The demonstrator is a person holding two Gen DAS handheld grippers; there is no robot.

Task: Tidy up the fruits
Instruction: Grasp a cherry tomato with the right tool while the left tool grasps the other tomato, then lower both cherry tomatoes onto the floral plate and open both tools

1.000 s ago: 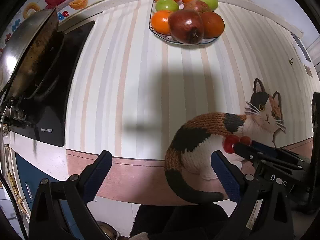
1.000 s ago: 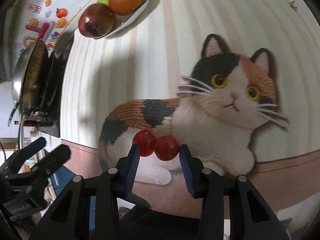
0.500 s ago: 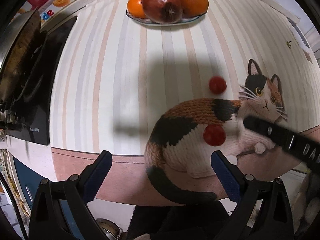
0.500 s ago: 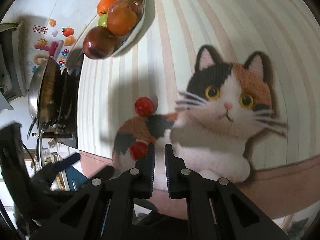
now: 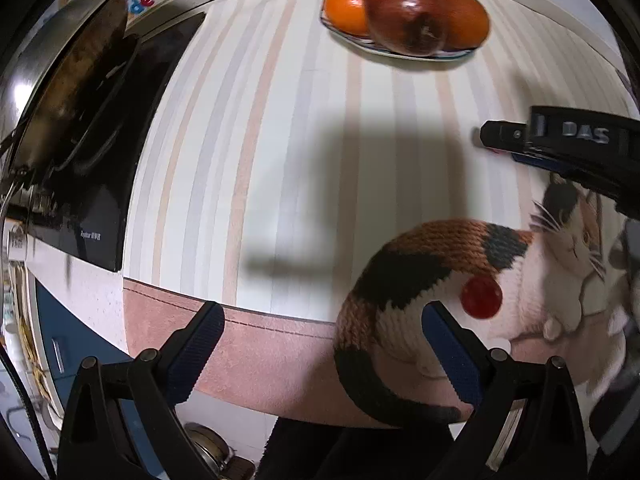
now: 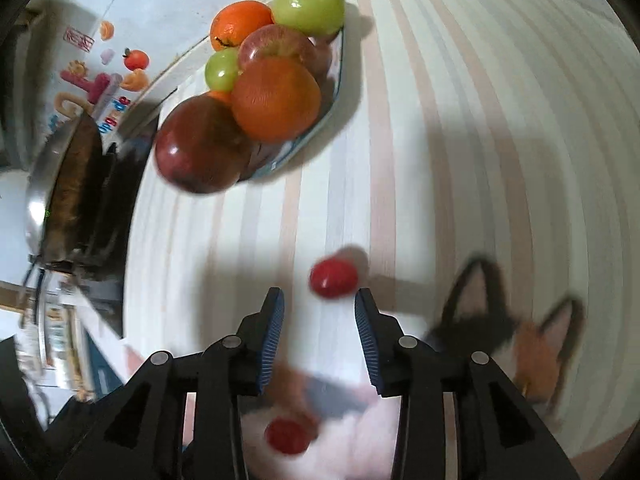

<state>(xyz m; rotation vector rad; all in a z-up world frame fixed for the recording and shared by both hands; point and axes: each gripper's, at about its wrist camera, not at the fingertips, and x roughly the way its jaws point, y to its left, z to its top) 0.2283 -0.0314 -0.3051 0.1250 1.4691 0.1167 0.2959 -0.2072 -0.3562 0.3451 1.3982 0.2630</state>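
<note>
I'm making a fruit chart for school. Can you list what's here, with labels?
Plate: piled with oranges, green fruits and dark red fruits
Far tomato: on the striped mat, just ahead of the right gripper, untouched
Near tomato: on the cat picture
Right gripper fingers: opening, nothing between them
Left gripper: open, empty

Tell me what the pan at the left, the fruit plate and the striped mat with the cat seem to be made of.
Pan: apparently stainless steel, with a bright mirror-like rim.
Fruit plate: probably glazed ceramic, white with a thin blue edge line; plastic can't be ruled out.
Striped mat: looks like a printed sheet, perhaps vinyl or coated cloth, flat and smooth; the cat only looks knitted and seems part of the print.
</note>
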